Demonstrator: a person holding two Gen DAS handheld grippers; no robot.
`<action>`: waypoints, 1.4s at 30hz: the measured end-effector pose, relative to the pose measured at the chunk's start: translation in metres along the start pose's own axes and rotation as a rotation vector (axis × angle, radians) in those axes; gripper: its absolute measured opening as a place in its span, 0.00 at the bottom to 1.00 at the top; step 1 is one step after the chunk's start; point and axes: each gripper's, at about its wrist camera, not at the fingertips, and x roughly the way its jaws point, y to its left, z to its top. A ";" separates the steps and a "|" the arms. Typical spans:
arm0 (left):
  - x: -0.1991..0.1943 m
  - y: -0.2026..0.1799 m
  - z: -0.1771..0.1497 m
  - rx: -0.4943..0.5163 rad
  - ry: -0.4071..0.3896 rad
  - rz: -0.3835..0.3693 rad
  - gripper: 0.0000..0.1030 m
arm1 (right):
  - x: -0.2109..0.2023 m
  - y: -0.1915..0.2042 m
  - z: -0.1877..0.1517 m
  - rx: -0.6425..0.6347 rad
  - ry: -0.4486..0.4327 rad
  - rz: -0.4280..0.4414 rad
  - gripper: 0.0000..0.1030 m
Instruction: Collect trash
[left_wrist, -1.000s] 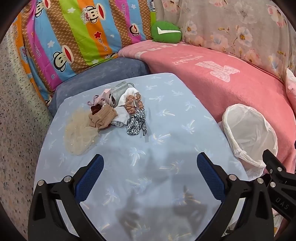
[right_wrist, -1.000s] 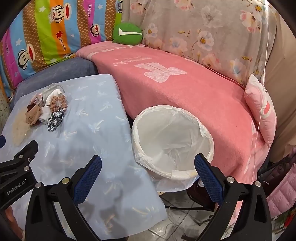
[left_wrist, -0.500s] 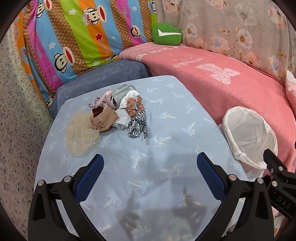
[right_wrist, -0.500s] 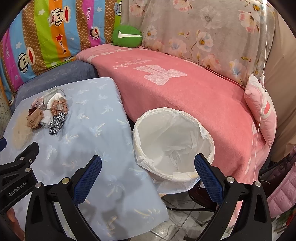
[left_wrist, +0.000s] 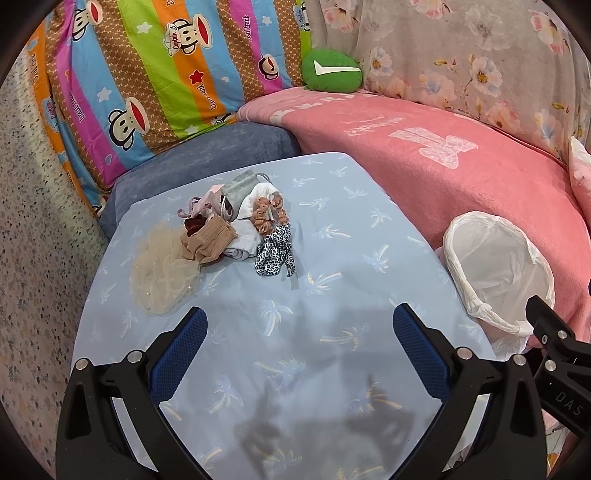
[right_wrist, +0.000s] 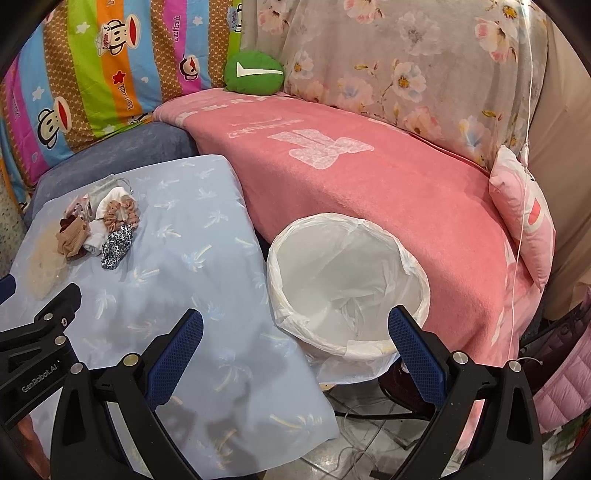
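Observation:
A pile of small fabric items lies at the far left of the blue palm-print table (left_wrist: 314, 332): a beige mesh piece (left_wrist: 162, 273), a tan stocking (left_wrist: 207, 240), a leopard-print scrunchie (left_wrist: 275, 251), a peach scrunchie (left_wrist: 267, 214) and a grey mask (left_wrist: 240, 188). The pile also shows in the right wrist view (right_wrist: 96, 229). A white-lined trash bin (right_wrist: 347, 284) stands right of the table, also in the left wrist view (left_wrist: 498, 269). My left gripper (left_wrist: 299, 354) is open and empty above the table, short of the pile. My right gripper (right_wrist: 295, 354) is open and empty near the bin's front rim.
A pink blanket (right_wrist: 369, 177) covers the sofa behind the bin. A striped cartoon cushion (left_wrist: 166, 74), a green pillow (left_wrist: 330, 70) and a floral cover (right_wrist: 406, 55) line the back. A pink cushion (right_wrist: 524, 210) lies at right. Cables lie on the tiled floor (right_wrist: 362, 424).
Both grippers have pulled back and risen slightly; the pile and bin look a little smaller and farther. Both stay open and empty.

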 end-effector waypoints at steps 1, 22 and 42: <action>0.000 0.000 0.000 0.001 0.000 0.001 0.93 | 0.000 0.000 0.000 0.000 0.001 0.000 0.94; -0.004 -0.003 -0.004 0.006 -0.011 -0.002 0.93 | -0.006 -0.004 0.000 0.010 -0.010 0.005 0.94; -0.006 -0.006 -0.005 0.007 -0.011 -0.006 0.93 | -0.004 -0.007 -0.002 0.010 -0.008 -0.002 0.94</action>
